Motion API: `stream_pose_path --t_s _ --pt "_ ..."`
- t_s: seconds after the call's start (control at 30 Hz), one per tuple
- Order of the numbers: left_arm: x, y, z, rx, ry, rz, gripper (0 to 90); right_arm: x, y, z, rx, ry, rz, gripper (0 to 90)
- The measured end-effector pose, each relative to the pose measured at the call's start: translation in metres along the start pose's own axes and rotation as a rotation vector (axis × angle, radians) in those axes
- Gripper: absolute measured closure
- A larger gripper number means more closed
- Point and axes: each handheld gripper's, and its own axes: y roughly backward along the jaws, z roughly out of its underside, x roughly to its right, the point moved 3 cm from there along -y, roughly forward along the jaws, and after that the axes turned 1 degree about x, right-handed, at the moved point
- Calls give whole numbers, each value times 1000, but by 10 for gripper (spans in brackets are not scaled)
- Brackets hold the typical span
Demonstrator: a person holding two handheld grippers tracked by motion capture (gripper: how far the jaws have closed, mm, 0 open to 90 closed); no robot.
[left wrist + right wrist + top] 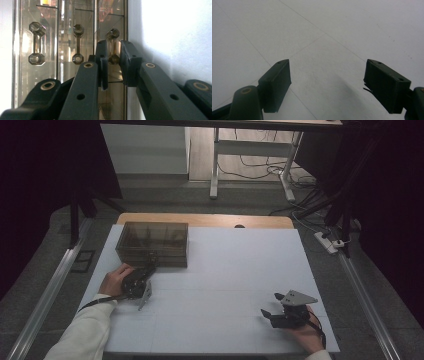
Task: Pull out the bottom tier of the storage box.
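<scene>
A smoky see-through drawer box stands at the far left of the white table. My left gripper is right at its front face. In the left gripper view my left gripper has its jaws narrowly apart on either side of one bar-shaped drawer handle. I see a thin gap beside the bar and no firm press. Two more handles sit further along the front. My right gripper rests near the table's front right, jaws wide apart with nothing between them.
A wooden table edge shows behind the white surface. Beyond it stand desk legs and floor cables, with a power strip at the back right. Metal rails run along both sides.
</scene>
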Motion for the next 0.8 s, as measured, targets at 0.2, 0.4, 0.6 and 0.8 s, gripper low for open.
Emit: stream_pose_path --t_s 0.2,0.4,0.6,0.8 --pt "-1 0 0 0 14 7 767 -1 0 0 -2 -1 0 212" --pt "-2 0 0 -1 22 20 748 -1 0 -1 -5 6 6 212" --pt "-1 0 0 -6 1 7 774 -2 0 -1 -2 1 -2 212" --pt "-2 1 0 -2 0 -7 793 -2 0 -1 -1 3 -2 212"
